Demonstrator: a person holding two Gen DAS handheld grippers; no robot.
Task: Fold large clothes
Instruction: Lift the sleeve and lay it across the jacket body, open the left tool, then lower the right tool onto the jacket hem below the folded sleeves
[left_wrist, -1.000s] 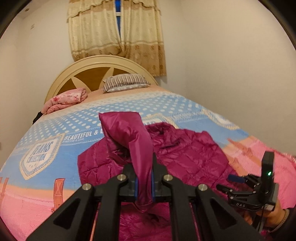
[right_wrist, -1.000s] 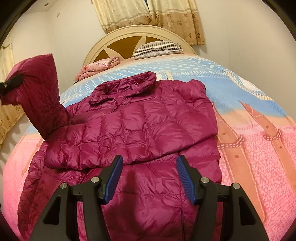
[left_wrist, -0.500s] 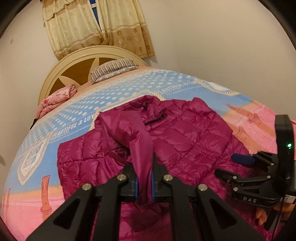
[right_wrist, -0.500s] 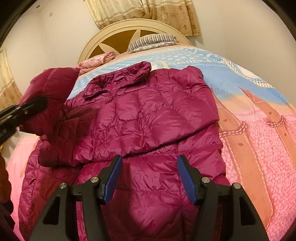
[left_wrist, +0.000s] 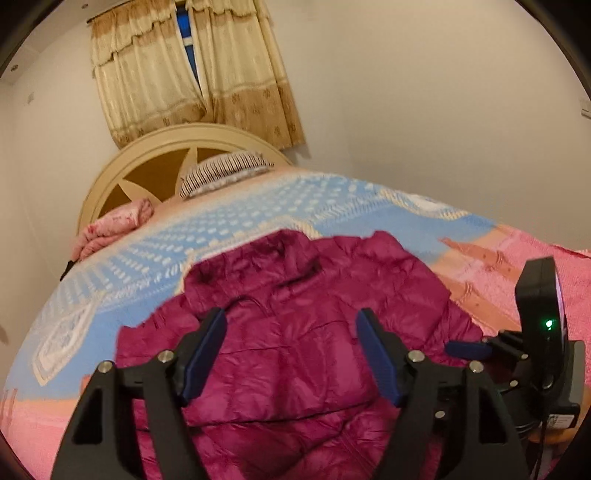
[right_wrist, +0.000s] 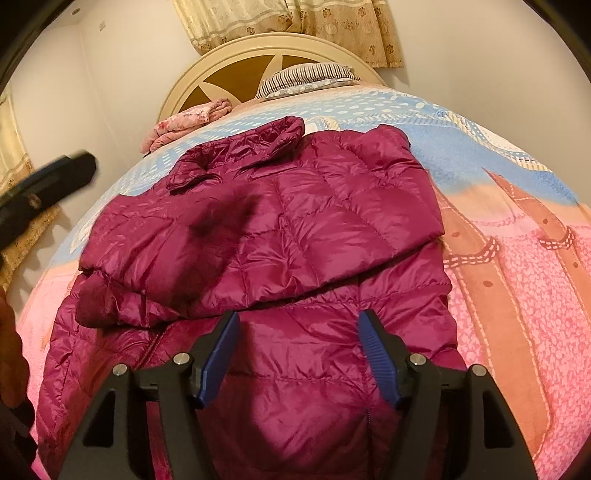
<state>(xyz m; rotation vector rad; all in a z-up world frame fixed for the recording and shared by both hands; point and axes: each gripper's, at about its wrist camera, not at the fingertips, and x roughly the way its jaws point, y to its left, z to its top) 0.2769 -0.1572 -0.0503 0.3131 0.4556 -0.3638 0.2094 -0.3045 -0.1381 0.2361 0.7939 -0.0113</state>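
A magenta quilted puffer jacket (right_wrist: 280, 229) lies flat on the bed, collar toward the headboard, both sleeves folded across its chest. It also shows in the left wrist view (left_wrist: 295, 332). My left gripper (left_wrist: 291, 347) is open and empty, hovering above the jacket's left side; it shows blurred at the left edge of the right wrist view (right_wrist: 44, 184). My right gripper (right_wrist: 299, 350) is open and empty above the jacket's lower half; it shows at the right of the left wrist view (left_wrist: 469, 349).
The bed has a blue, orange and pink blanket (right_wrist: 517, 258). A striped pillow (right_wrist: 306, 74) and a folded pink quilt (right_wrist: 188, 122) lie by the cream headboard (right_wrist: 229, 62). Walls stand close on the right and left. Curtains (left_wrist: 192, 74) hang behind the headboard.
My left gripper carried the left sleeve across the jacket, then opened and let it go; the sleeve now lies flat on the chest. The right gripper stayed open and nearly still.
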